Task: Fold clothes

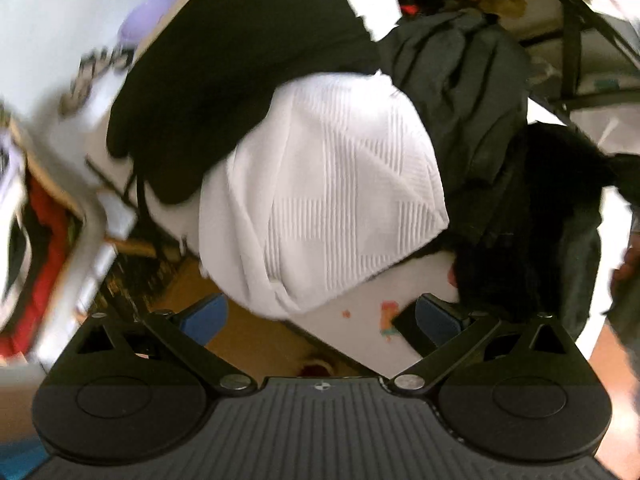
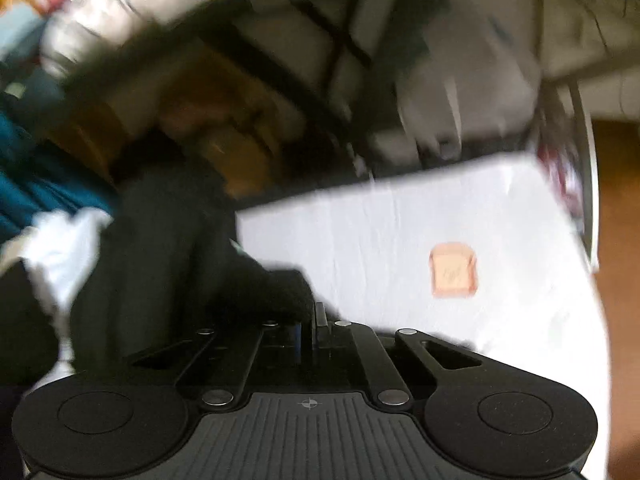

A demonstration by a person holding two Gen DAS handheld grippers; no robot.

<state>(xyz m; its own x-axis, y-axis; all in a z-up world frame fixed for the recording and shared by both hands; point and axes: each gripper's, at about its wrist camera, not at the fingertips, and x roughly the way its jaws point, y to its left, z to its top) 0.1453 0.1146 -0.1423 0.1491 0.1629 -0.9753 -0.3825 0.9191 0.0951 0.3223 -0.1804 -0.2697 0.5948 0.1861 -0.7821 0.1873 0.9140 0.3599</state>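
Because the clothes lie heaped on the left part of the tabletop (image 2: 400, 216), the broad white stretch to the right, bare but for a toast-shaped sticker (image 2: 453, 270), looks kept free as the place for folding; that is a judgement from how things lie. Seen from the left wrist, a white ribbed garment (image 1: 332, 196) sits on top of the heap, near the table's front edge and partly hanging over it; a black garment (image 1: 240, 80) lies behind it to the far left, a dark grey garment (image 1: 464, 92) to the far right, and a black fuzzy piece (image 1: 552, 208) at the right. The left hand-held gripper (image 1: 320, 314) hovers just short of the white ribbed garment with its blue-padded fingers spread wide and nothing between them; it points over the table's near edge, tilted so the floor shows below, which suits a reach for that top piece. The right hand-held gripper (image 2: 306, 324) has its fingers drawn together, and dark cloth (image 2: 280, 288) bunches right at their tips; the picture is heavily blurred, so whether that cloth is truly pinched cannot be told; it points low across the tabletop from the near side, toward the heap's right edge.
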